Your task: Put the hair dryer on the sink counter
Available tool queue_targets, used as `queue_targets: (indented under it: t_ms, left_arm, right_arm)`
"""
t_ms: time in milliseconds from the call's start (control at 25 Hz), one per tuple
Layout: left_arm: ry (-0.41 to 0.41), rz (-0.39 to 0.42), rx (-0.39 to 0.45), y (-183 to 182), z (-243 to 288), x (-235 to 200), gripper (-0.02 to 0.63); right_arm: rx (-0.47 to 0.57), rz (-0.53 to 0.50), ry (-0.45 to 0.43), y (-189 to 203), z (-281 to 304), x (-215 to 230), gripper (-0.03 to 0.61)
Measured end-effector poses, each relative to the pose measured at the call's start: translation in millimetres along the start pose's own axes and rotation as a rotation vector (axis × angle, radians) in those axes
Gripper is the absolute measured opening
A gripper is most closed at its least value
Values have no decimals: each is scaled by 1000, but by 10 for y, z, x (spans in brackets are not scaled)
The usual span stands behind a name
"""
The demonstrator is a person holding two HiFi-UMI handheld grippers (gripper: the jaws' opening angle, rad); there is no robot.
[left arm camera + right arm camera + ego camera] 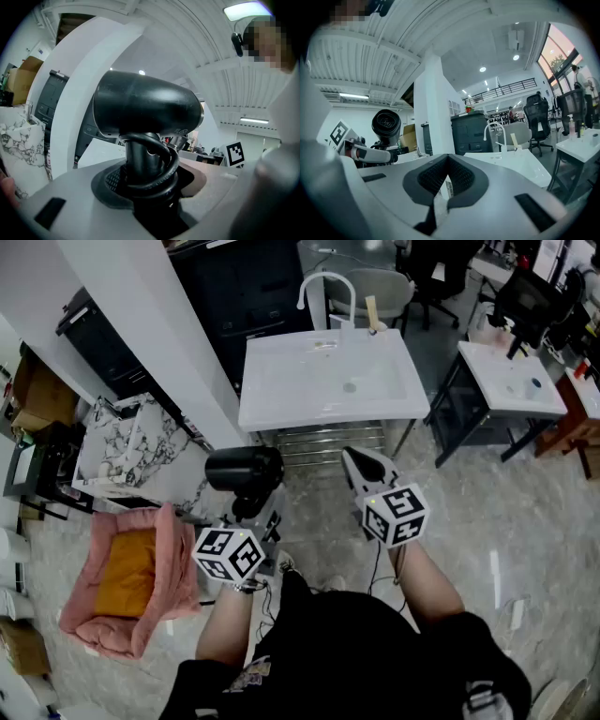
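Observation:
The black hair dryer (244, 470) stands upright in my left gripper (251, 507), barrel on top, in front of the white sink counter (281, 395) and a little to its left. In the left gripper view the jaws are shut on the hair dryer (145, 110) by its handle, with the black cord (157, 171) looped round the handle. My right gripper (361, 463) is held beside it, in front of the counter, jaws together and empty. In the right gripper view the hair dryer (386, 124) shows at the left and the sink counter (520, 161) at the right.
A white faucet (323, 287) rises at the counter's back edge. A white pillar (141, 324) and a marbled unit (122, 446) stand to the left. A pink basket (131, 577) lies on the floor. A second white sink stand (511, 381) is at the right.

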State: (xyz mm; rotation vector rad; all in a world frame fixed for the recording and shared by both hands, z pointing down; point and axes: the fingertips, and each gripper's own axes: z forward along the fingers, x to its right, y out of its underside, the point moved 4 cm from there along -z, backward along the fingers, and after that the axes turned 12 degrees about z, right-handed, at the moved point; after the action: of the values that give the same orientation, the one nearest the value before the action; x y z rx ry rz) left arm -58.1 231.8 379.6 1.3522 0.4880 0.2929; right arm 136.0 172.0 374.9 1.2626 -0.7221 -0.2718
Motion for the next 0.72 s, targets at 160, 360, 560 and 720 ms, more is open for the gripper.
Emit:
queue_targets:
  t_ms: [160, 360, 560, 720]
  left_arm:
    - [-2, 1, -1, 15, 2, -5, 209]
    - [-5, -7, -2, 26, 24, -25, 209]
    - [-12, -22, 2, 6, 22, -46, 209]
    - [-19, -17, -2, -14, 43, -87, 209]
  right_arm:
    - [1, 0, 0, 13, 5, 6, -3]
    - [6, 25, -5, 23, 14, 39, -2]
    - [5, 19, -5, 14, 1, 39, -2]
    - [12, 21, -5, 15, 43, 67, -2]
